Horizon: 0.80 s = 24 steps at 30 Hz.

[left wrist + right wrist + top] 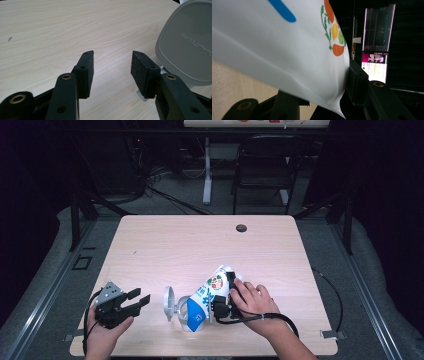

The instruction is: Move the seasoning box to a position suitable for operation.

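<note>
Pouch (pixel 206 296), white with blue and fruit print, lies tilted near the table's (pixel 200 245) front edge, its lower end at a grey lidded container (pixel 172 304) whose round lid stands open. Right gripper (pixel 223 296) grips the pouch, jaws pressed on either side of its film, as the right gripper view confirms. Left gripper (pixel 141 301) rests apart to the left, jaws spread with nothing between them, pointing toward the container.
</note>
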Motion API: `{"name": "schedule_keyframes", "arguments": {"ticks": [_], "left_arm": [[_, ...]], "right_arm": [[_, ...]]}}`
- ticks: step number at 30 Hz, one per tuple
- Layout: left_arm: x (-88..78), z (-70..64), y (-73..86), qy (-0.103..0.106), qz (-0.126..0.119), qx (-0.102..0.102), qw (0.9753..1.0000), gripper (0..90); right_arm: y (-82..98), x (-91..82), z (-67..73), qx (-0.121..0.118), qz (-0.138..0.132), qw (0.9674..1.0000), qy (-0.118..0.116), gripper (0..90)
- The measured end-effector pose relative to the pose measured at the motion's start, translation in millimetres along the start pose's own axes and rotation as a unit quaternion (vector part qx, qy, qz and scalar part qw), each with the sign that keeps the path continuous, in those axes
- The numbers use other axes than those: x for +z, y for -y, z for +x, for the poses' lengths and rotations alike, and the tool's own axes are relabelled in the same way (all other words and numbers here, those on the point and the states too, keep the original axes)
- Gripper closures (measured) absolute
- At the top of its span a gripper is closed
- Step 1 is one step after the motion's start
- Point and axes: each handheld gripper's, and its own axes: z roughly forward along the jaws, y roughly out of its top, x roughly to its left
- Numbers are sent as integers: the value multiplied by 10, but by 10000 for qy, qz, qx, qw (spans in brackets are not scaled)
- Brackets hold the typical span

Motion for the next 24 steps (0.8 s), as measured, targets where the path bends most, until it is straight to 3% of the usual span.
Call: {"name": "schedule_keyframes", "arguments": {"ticks": [24], "left_arm": [[-4, 10, 2, 7, -9, -4, 10000, 540]], "right_arm": [[-6, -8, -6, -67, 5, 10000, 27, 609]]}}
